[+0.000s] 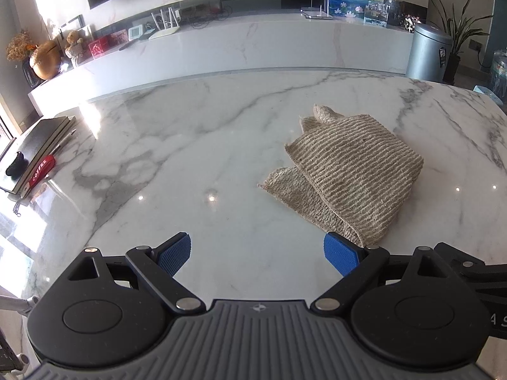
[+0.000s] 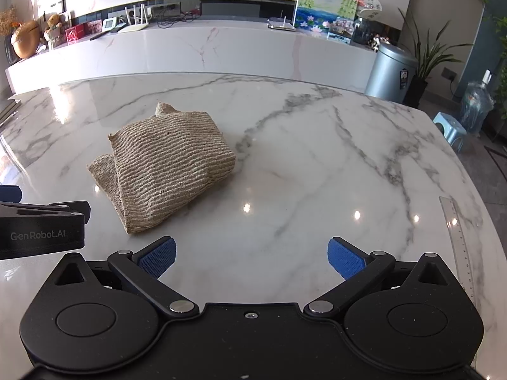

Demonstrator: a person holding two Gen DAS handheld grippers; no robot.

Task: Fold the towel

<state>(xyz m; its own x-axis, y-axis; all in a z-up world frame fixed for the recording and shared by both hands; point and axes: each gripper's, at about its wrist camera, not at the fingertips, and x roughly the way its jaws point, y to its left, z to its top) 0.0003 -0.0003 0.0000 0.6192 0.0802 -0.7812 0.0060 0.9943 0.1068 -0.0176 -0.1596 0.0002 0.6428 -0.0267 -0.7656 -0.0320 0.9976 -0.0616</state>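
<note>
Jaws of left gripper [image 1: 257,255] and right gripper [image 2: 252,256] both spread wide and empty, hovering just short of the towel [image 1: 345,171], which lies rumpled mid-table [image 1: 190,133]; folding seems unstarted, next needs corners pinched and cloth spread flat.

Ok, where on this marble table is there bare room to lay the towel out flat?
Widest bare stretch: right of the towel, running to the clear ruler at the table's right edge. Also bare: between the towel and the notebooks on the left, and along the table's far edge. Crowded: the left edge, with notebooks, pens and a red packet.
</note>
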